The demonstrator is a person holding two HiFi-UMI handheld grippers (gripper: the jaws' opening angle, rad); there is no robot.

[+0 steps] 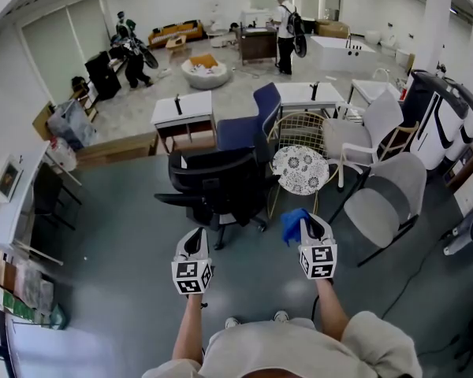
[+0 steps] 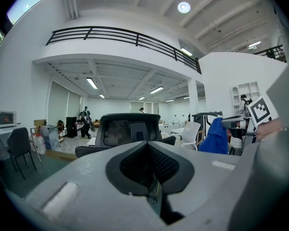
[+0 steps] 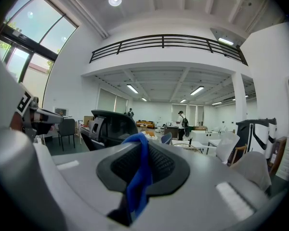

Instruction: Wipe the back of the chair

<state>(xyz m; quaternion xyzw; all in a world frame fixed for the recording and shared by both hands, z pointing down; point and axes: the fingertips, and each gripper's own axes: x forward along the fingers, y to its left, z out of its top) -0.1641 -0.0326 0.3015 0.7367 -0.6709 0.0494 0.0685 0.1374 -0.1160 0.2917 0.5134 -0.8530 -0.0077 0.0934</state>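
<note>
A black office chair (image 1: pixel 213 181) stands just ahead of me, its mesh back (image 2: pixel 127 130) turned toward the grippers. My right gripper (image 1: pixel 309 225) is shut on a blue cloth (image 1: pixel 292 224), held in the air right of the chair; the cloth (image 3: pixel 138 177) hangs pinched between the jaws, and its blue shape (image 2: pixel 215 136) shows at the right of the left gripper view. My left gripper (image 1: pixel 194 243) hovers in front of the chair, shut with nothing in it. Neither gripper touches the chair.
A wire chair with a round patterned cushion (image 1: pixel 299 169) stands right of the black chair, a blue chair (image 1: pixel 248 124) behind it, grey chairs (image 1: pixel 390 196) further right. White desks (image 1: pixel 183 110) sit beyond. A person (image 1: pixel 285 30) stands far back, others at left.
</note>
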